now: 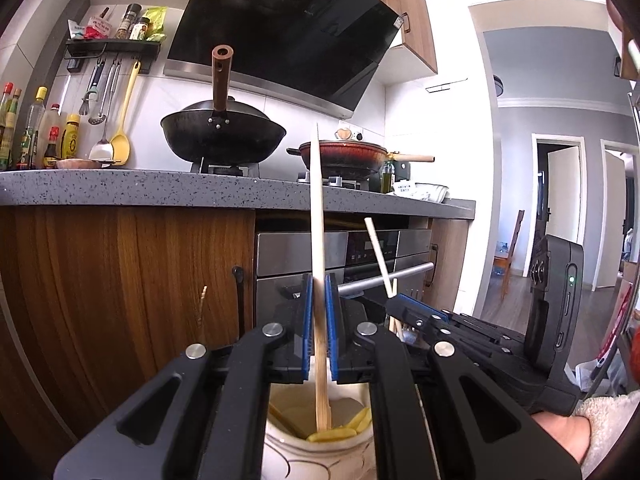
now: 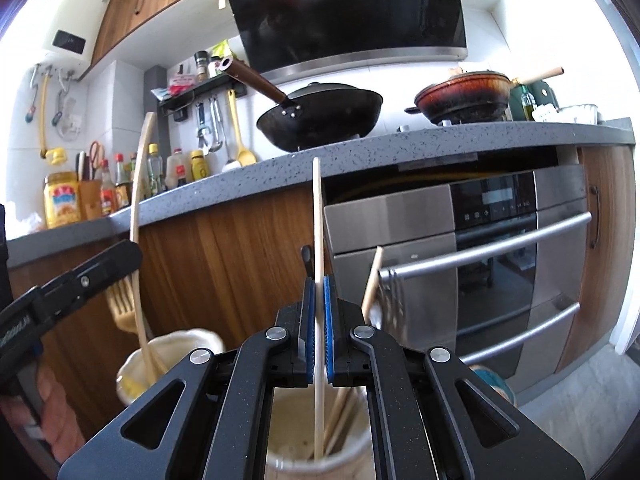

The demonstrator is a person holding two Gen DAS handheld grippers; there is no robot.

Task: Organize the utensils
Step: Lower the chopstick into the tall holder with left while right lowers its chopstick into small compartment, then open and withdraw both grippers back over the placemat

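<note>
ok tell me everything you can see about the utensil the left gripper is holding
It is a long, thin, pale wooden utensil, seemingly bamboo, seen edge-on in the left wrist view. The right wrist view shows fork-like tines at its lower part. It stands nearly upright, slightly tilted, its handle rising past the countertop edge. The left gripper is shut on it, blue fingers pressing both sides. Its lower end dips into a white ceramic jar directly below.

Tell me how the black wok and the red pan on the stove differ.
The black wok is dark all over; the red pan is rust red with scorched patches. The wok's dark brown handle rises steeply; the pan's pale wooden handle sticks out sideways, about level. The wok looks deeper than the pan. Both sit on the stove under the range hood.
</note>
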